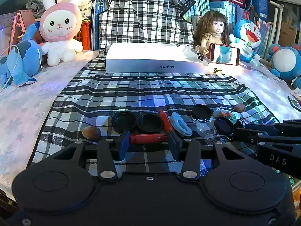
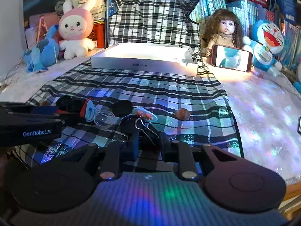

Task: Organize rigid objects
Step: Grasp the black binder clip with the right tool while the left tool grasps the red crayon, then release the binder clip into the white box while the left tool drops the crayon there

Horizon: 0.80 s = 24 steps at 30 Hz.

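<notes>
The red marker point(image 1: 148, 138) lay crosswise on the checked cloth point(image 1: 150, 94), right between the fingers of the left gripper point(image 1: 148, 144). The blue pad on one side and the dark pad on the other stood at its two ends, part open; from where I stood I could not tell whether they pressed on it or only flanked it.

Just beyond it sat the rest of the clutter: two black round lids point(image 1: 124, 121) side by side, a second red marker point(image 1: 165, 120) leaning across, a pale blue clip point(image 1: 180, 122), a clear plastic cup point(image 1: 206, 127), and another black lid point(image 1: 201, 111) further back. A brown stone point(image 1: 91, 132) lay off to the left.

The right wrist view showed what the left one barely caught: the right gripper point(image 2: 148, 139) closed nearly all the way on a black binder clip point(image 2: 146, 130), whose wire handle stuck up between the fingers. That view also showed a small white dish with orange bits point(image 2: 144, 114) and a brown nut-like piece point(image 2: 182, 114) alone on the cloth to the right. From the left wrist the right gripper appeared only as a dark body at the right edge.

Past the clutter the cloth lay open up to a white box point(image 1: 160, 58) at its far end. A phone point(image 1: 224, 54) leaned beside the box.
</notes>
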Available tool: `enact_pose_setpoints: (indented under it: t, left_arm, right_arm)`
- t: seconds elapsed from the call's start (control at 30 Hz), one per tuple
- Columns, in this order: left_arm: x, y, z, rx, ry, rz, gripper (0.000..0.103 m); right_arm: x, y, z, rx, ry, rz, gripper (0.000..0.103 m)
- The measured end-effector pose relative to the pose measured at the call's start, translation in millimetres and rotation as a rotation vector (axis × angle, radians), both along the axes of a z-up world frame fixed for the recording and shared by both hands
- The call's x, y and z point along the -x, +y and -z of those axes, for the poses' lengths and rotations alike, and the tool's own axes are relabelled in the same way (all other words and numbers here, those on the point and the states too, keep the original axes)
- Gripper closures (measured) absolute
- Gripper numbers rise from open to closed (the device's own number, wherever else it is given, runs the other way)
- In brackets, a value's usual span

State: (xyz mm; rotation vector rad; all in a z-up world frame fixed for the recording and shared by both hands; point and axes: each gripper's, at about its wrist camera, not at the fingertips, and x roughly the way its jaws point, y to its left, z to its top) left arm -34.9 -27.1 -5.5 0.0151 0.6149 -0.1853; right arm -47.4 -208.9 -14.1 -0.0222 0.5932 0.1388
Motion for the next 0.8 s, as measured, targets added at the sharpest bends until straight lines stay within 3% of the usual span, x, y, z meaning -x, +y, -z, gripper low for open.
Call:
enact_pose_setpoints:
  t: [0.53,0.67,0.7,0.8]
  left_arm:
    - [1.9,9.6,-18.7,0.020,-0.024,-0.017,0.061]
    - [2.3,10.6,-18.0,0.022,-0.019,-0.020,0.061]
    - [2.6,10.4,-17.5,0.022,-0.017,-0.020,0.061]
    - [3.0,9.5,-16.4,0.019,-0.015,-0.021,0.061]
  right_arm:
    - [8.7,-8.1,-12.2,0.017,-0.034,0.021,0.077]
    - [7.1,-10.8,-5.8,0.012,-0.010,0.033,0.069]
    - [7.8,-11.4,-4.5,0.012,-0.012,0.038,0.057]
    - [8.7,-11.8,-2.7,0.018,-0.032,0.044,0.045]
